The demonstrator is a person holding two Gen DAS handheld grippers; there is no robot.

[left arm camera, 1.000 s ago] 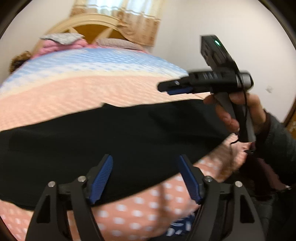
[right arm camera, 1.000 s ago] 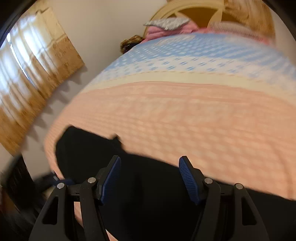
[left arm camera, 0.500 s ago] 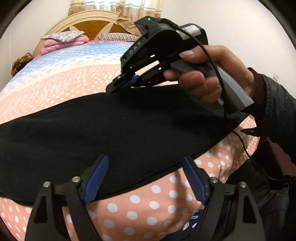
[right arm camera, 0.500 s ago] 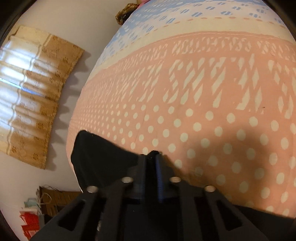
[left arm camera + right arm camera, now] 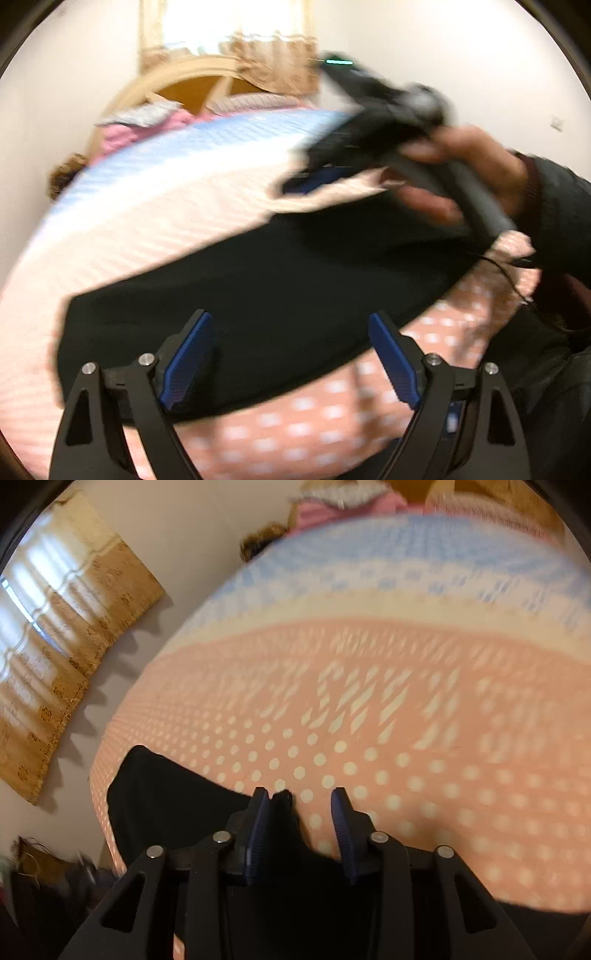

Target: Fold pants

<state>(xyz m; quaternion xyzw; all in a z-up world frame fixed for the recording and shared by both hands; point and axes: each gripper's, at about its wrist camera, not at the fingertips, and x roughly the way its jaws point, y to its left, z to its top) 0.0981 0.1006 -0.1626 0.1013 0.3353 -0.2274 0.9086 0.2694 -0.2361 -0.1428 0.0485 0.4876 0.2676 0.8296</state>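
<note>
2 tools are in play over the bed [image 5: 424,709], and the black pants [image 5: 280,280] lie across its near edge with their long axis running left to right. Your left tool [image 5: 291,358] hovers above the near hem of that dark strip, its jaws spread wide and gripping nothing, blue ribbed pads [image 5: 186,356] angled outward. Your right tool [image 5: 301,830] sits at the far edge of the pants, jaws parted to a medium gap; a small peak of black cloth rests against the left pad, but no pinch is visible. In the left view, your right hand [image 5: 469,173] is blurred, so its grip there is hard to read.

The pants [image 5: 166,805] look soft, matte and thick, lying flat without sharp creases. The bedspread is thin cotton, peach with white dots near you, blue banded farther off. The left tool seems nearer the cloth's middle, the right nearer its far border.
</note>
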